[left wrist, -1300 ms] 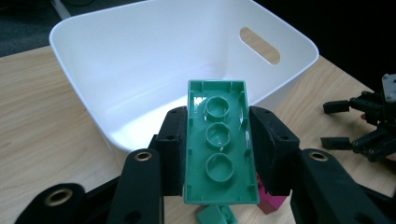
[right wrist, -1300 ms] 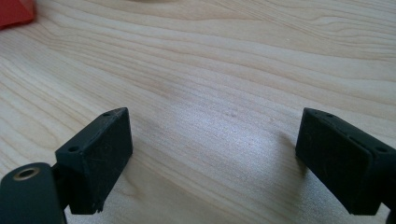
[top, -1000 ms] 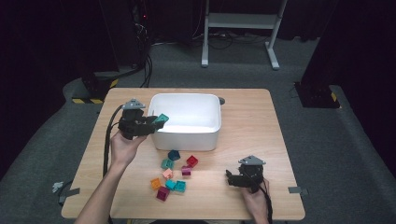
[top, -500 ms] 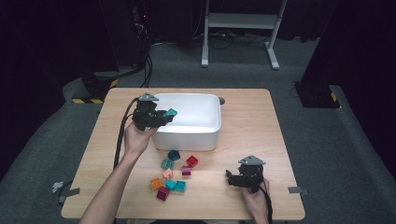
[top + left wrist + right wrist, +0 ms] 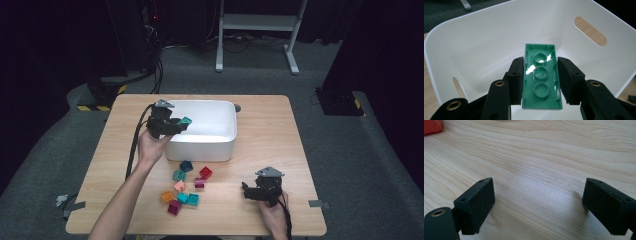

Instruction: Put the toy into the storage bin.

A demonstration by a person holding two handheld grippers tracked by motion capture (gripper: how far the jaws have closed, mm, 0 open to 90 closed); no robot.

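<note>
High view first: we are looking down on a dim room with grey carpet, black stands at the edges and a white metal frame [image 5: 257,30] at the back. At its centre we are seeing a pale wooden table [image 5: 280,130] with rounded corners and a fine, wavy grain. On it we are finding a white plastic tub [image 5: 212,145], smooth and glossy, with curved walls and oval handle slots. Our left gripper [image 5: 172,126] is hanging over the tub's near left corner, its black matte jaws pressing on the long sides of a green brick [image 5: 541,77]; this brick is shiny hard plastic, a rectangle turned underside up, showing three round tubes, and it is sitting above the tub's bare white inside. Our right gripper [image 5: 248,192] is resting low near the table's front right, its jaws standing wide apart over bare wood with nothing between them. In front of the tub, small bricks [image 5: 184,186] in teal, red, pink, orange and magenta are lying scattered close together.
</note>
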